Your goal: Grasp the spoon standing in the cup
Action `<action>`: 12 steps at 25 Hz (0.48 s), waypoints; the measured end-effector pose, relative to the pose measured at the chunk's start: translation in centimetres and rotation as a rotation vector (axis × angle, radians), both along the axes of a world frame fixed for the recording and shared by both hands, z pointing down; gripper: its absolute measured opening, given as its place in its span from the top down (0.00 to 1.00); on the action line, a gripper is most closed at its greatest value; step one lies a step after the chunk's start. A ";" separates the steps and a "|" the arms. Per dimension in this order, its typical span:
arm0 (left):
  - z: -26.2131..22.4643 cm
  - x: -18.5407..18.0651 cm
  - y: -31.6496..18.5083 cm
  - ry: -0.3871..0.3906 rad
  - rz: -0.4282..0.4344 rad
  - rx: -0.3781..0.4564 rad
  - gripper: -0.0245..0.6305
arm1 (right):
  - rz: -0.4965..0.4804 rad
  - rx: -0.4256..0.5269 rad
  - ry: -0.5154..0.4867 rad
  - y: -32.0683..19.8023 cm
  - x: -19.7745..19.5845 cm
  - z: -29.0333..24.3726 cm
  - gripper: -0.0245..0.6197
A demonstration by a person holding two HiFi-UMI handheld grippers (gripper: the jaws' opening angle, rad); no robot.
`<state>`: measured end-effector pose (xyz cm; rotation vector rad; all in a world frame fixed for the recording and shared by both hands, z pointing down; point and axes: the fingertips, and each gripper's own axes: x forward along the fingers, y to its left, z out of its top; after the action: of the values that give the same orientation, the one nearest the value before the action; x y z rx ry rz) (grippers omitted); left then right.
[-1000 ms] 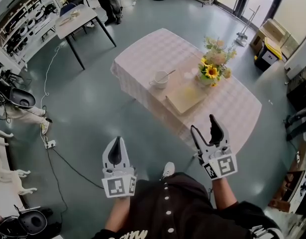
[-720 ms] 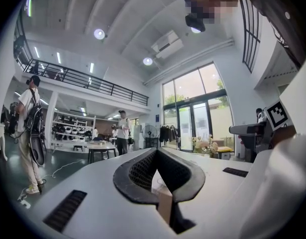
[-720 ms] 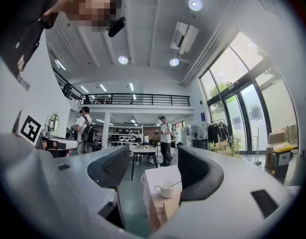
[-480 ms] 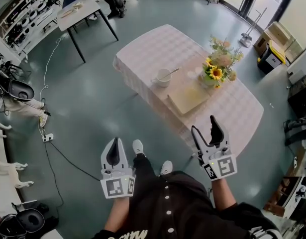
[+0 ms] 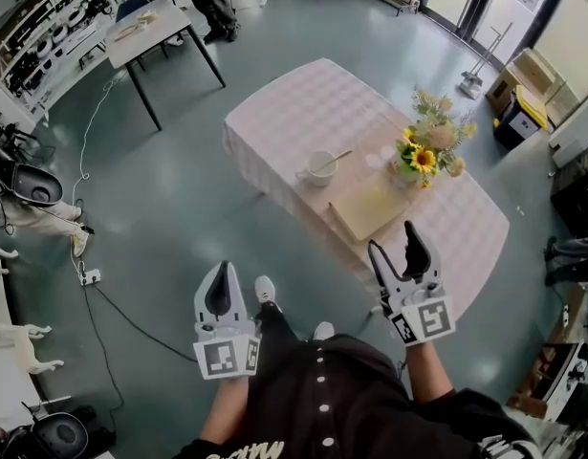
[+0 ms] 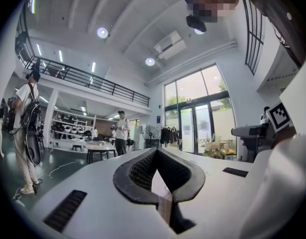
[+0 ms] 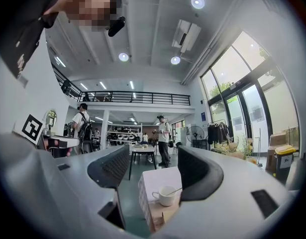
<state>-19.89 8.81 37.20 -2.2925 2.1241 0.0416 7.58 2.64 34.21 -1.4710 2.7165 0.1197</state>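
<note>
Grey-green floor [image 5: 179, 180] fills most of the head view, and the table [image 5: 303, 103] under its pale checked cloth stands well ahead of the person. On the cloth lie a wooden board [image 5: 370, 208] and, beyond it, a vase of sunflowers [image 5: 425, 151]. The right gripper [image 5: 390, 239] is held low near the body with its jaws wide apart and nothing between them; the left gripper [image 5: 223, 270] has its jaws closed tip to tip, empty. The white cup [image 5: 321, 167] sits near the table's near edge, just beside the board's far end, and the spoon [image 5: 337, 157] leans from it with its handle pointing toward the flowers. Both are well out of reach, so the step in hand is judged to be the approach. Keep the cup centred between the right jaws, as the right gripper view frames it. Close on the handle above the rim, across its thin side, without touching the cup.
</note>
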 end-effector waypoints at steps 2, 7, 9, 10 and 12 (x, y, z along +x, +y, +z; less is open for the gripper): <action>-0.1 -1.1 -1.1 -0.002 -0.003 -0.003 0.94 | 0.002 -0.004 0.001 -1.3 -1.1 -0.2 0.52; 0.0 -3.7 -4.1 -0.008 -0.001 -0.010 0.94 | 0.001 -0.009 0.003 -4.4 -3.8 0.4 0.52; 0.2 -4.6 -5.2 -0.011 0.000 -0.020 0.94 | 0.002 -0.020 0.006 -5.5 -4.8 0.8 0.52; 0.3 -5.1 -5.7 -0.011 0.001 -0.026 0.94 | 0.003 -0.026 0.008 -6.1 -5.3 1.0 0.52; 0.5 -5.9 -6.9 -0.012 0.004 -0.032 0.94 | 0.003 -0.037 0.012 -7.2 -6.2 1.4 0.52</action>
<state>-25.76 1.93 37.65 -2.3088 2.1297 -0.0056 1.38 -4.58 35.58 -1.4892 2.7401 0.0785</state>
